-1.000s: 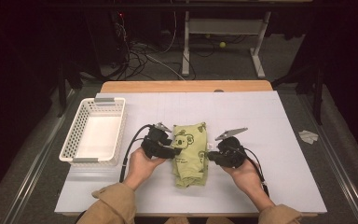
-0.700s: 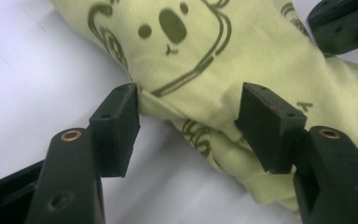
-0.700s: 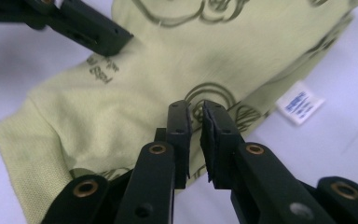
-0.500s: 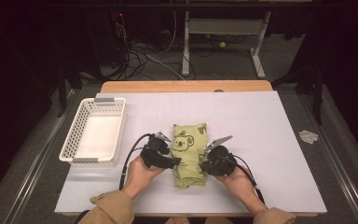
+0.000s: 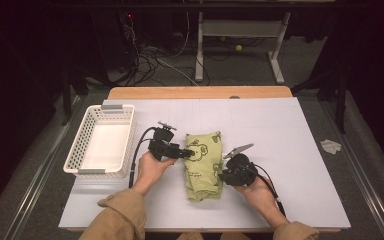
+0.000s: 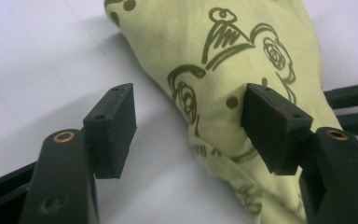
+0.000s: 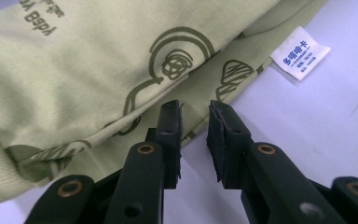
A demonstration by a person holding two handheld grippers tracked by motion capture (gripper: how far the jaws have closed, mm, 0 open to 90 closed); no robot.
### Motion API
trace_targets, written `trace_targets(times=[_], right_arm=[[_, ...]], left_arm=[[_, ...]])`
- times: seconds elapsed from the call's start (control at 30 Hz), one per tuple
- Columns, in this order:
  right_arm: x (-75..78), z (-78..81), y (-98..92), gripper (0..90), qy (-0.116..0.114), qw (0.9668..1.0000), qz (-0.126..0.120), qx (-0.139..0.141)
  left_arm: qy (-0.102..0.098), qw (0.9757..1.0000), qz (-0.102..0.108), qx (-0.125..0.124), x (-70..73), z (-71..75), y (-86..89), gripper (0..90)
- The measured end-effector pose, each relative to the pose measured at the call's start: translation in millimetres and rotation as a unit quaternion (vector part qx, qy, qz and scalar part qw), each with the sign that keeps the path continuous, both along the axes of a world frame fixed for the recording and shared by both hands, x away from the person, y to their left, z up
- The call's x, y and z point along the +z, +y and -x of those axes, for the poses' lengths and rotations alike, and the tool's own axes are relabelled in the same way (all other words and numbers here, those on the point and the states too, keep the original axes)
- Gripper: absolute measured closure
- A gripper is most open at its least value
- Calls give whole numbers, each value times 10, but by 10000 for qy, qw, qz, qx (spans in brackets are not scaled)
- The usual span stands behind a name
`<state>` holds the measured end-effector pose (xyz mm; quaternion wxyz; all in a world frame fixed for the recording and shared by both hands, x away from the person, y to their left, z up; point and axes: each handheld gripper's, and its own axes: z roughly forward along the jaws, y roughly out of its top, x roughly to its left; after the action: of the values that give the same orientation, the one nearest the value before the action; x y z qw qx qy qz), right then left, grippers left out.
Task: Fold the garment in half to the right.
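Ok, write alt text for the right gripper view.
A folded pale green cloth with dark doodle prints lies on a white table, its white label showing. The right gripper has its black jaws slightly apart at the cloth's edge.

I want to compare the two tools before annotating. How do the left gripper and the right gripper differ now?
The left gripper has jaws wide open, just opening further; the right gripper shows a narrow gap, also opening. The left sits at the folded green cloth's upper left edge, the right at its lower right edge. Neither pinches the cloth.
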<state>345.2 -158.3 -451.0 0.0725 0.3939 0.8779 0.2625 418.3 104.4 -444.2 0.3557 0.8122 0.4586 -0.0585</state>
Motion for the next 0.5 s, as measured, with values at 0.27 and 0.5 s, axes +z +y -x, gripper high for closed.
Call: trace_targets(times=[0.27, 0.5], right_arm=[[-17, -30, 11, 760, -8, 10000, -24, 19], [-21, -57, 41, 761, -29, 10000, -59, -1]], left_arm=[[344, 9985, 268, -320, -89, -31, -131, 564], [144, 9991, 186, -340, -26, -18, -69, 675]])
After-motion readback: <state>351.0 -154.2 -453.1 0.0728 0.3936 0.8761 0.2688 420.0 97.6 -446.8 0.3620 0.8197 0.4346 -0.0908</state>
